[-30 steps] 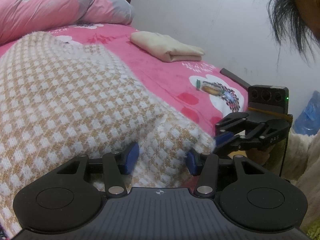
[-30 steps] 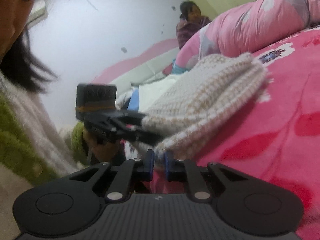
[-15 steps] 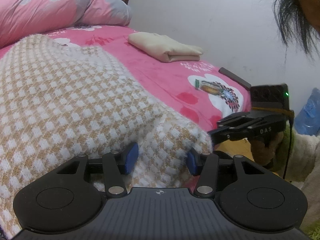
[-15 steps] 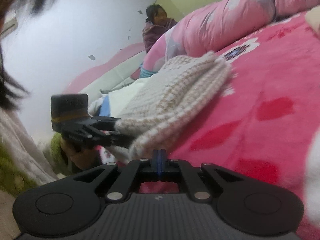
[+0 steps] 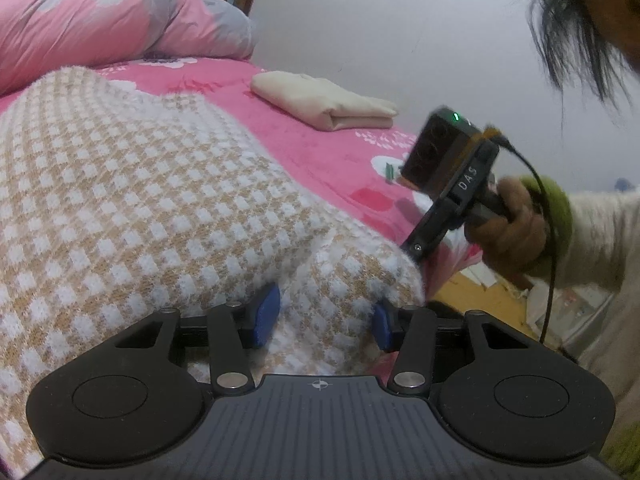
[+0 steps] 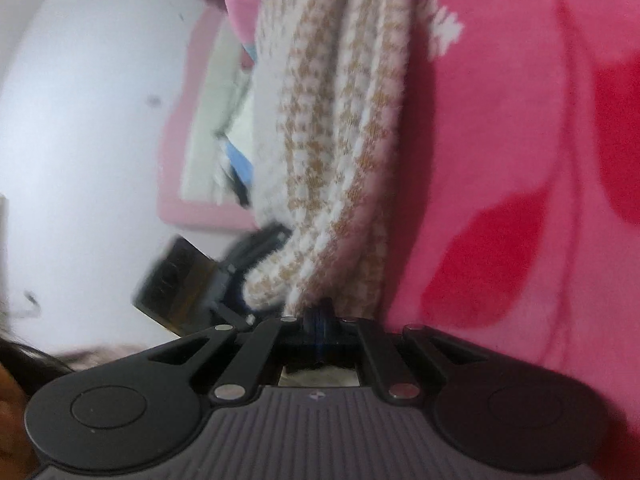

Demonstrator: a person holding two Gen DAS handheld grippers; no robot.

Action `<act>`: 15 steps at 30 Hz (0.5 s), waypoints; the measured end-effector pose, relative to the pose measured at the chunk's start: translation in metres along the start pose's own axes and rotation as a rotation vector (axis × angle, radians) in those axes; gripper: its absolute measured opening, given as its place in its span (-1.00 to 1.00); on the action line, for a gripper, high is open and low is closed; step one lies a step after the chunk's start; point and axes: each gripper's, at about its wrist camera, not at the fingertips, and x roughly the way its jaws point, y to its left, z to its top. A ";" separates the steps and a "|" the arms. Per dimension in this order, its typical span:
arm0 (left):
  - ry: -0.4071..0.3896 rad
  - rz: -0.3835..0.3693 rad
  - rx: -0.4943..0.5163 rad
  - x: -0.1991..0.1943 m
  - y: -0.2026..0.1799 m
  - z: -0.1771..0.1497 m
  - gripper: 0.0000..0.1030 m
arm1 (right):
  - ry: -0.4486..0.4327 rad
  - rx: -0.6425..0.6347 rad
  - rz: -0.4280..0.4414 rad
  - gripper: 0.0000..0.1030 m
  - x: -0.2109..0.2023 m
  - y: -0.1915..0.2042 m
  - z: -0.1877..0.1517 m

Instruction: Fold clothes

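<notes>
Now: left tongs (image 5: 323, 318) open astride sweater (image 5: 132, 200) hem | right tongs (image 6: 319, 317) closed, pinching it

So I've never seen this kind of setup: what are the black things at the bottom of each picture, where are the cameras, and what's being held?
There is no robot here: a person holds a two-finger gripper in each hand, and a fisheye camera on each looks forward along its fingers. One picture comes from the left gripper, the other from the right gripper. The black shapes at the bottom are each gripper's own body. On the pink bedspread lies a tan-and-white checked knit garment, with a folded cream cloth and a pink duvet farther back. The left jaws stand open around the garment's near edge. The right jaws are closed on its corner, though that picture is blurred. The right gripper also shows in the left view.
</notes>
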 end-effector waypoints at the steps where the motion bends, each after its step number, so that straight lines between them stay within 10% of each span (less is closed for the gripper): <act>1: 0.001 -0.004 -0.005 0.000 0.001 0.000 -0.06 | 0.024 -0.015 -0.036 -0.98 0.002 0.003 0.001; 15: 0.002 -0.016 -0.005 -0.002 0.003 0.002 -0.06 | 0.147 -0.176 -0.352 -0.98 -0.002 0.031 -0.012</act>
